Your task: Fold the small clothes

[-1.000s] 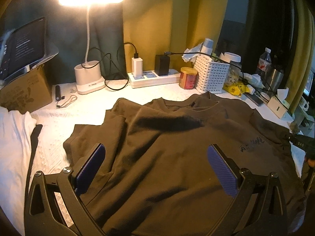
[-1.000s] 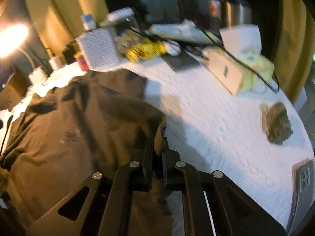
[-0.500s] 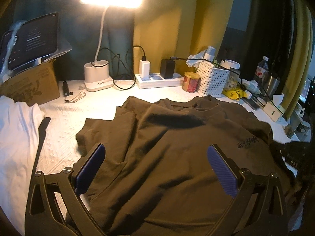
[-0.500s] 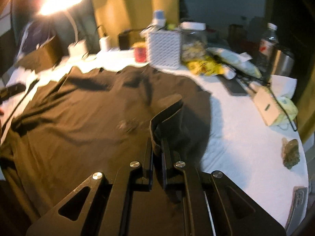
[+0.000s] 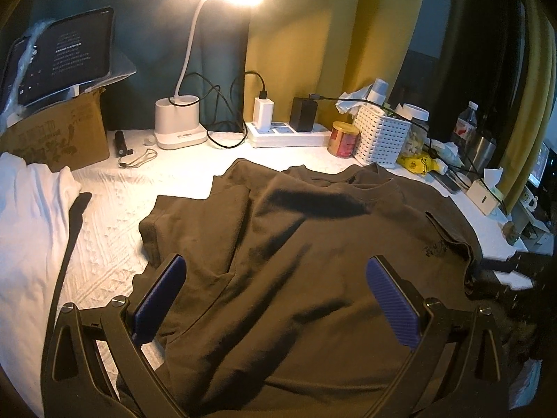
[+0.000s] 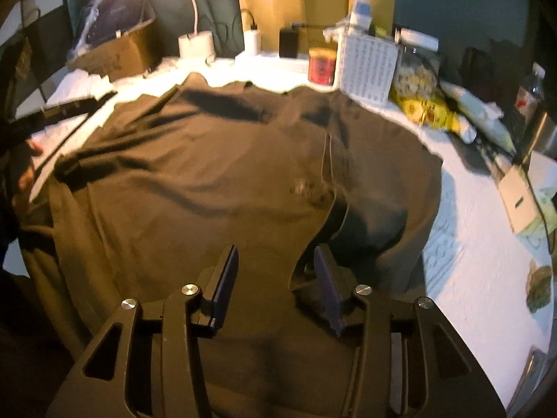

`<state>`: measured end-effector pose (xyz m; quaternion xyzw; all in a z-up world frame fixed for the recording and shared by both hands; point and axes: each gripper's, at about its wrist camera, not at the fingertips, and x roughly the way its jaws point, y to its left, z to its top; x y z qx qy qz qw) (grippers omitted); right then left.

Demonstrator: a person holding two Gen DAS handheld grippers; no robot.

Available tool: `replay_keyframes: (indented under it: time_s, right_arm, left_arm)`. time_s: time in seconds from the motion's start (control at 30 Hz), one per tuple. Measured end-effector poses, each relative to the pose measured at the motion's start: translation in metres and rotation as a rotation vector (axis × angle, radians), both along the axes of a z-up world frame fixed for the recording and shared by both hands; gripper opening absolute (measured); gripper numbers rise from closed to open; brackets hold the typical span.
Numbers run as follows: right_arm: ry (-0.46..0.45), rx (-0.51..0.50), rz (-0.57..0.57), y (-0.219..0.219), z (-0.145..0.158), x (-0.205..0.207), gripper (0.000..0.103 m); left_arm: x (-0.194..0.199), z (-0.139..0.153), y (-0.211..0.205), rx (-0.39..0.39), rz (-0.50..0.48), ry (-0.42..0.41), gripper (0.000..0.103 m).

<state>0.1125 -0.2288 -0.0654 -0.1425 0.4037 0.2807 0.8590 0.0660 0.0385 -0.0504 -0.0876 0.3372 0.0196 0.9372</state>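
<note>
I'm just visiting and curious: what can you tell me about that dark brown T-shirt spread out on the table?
The dark brown T-shirt lies front-up on the white textured tablecloth, ribbed round neckline towards the lamp. It looks like soft cotton, wrinkled, with a small dark print on the chest. One side is folded inward over the body, its sleeve edge lying loose beside the print. The right gripper hovers over that fold, jaws opening, pinching nothing. The left gripper is open above it.

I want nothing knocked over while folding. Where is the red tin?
In the left wrist view, the red tin stands at the back of the table, right of centre, between the white power strip and the white basket.
</note>
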Motion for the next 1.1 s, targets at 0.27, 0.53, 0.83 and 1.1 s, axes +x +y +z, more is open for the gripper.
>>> replay_keyframes:
  time_s: [0.27,0.53,0.83,1.1]
  right_arm:
    - [0.002,0.038,-0.117,-0.009,0.003,0.045,0.049]
    - [0.053,0.063,-0.025,0.019,-0.011,0.060,0.049]
    - [-0.055,0.040,-0.176,-0.039,0.006,0.099,0.049]
    - [0.008,0.014,-0.303,-0.086,-0.017,0.152,0.049]
  left_arm:
    - [0.001,-0.005,0.012,0.003,0.027,0.017,0.102]
    - [0.009,-0.011,0.025,0.020,0.064,0.037,0.102]
    - [0.032,-0.007,0.034,0.071,0.093,0.033,0.102]
    - [0.052,-0.011,0.027,0.091,0.090,0.049,0.102]
